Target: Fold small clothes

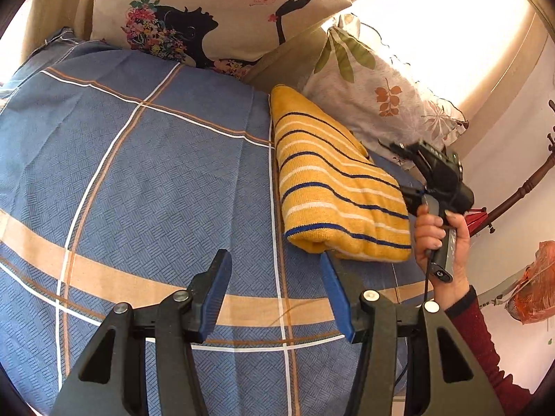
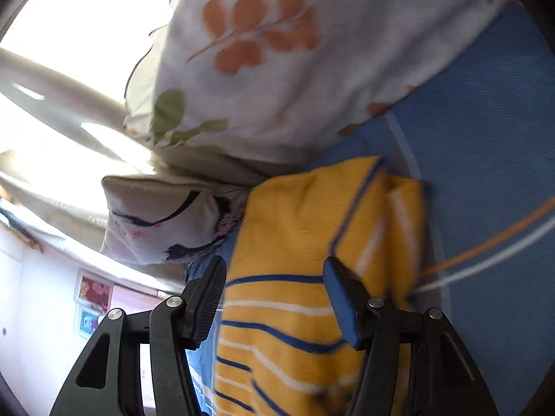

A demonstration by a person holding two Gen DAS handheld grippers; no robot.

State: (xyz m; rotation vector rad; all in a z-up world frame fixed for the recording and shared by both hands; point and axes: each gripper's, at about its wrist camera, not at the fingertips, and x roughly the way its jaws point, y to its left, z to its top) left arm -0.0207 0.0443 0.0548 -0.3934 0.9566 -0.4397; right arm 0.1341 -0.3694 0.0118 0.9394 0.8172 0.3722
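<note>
A folded yellow knit garment with blue and white stripes (image 1: pixel 333 187) lies on the blue checked bedsheet (image 1: pixel 145 180), right of centre in the left wrist view. My left gripper (image 1: pixel 274 260) is open and empty, just in front of the garment's near edge. The right gripper (image 1: pixel 430 170), held in a hand, is at the garment's right side. In the right wrist view the garment (image 2: pixel 298 242) lies between and under the open fingers of my right gripper (image 2: pixel 274 267). The jaws stand wide apart and clamp nothing.
Two pillows lean at the head of the bed: one with a woman's silhouette (image 1: pixel 208 17) and one with leaf prints (image 1: pixel 381 97). A wooden coat stand (image 1: pixel 527 183) and an orange bag (image 1: pixel 534 284) are at the right by the wall.
</note>
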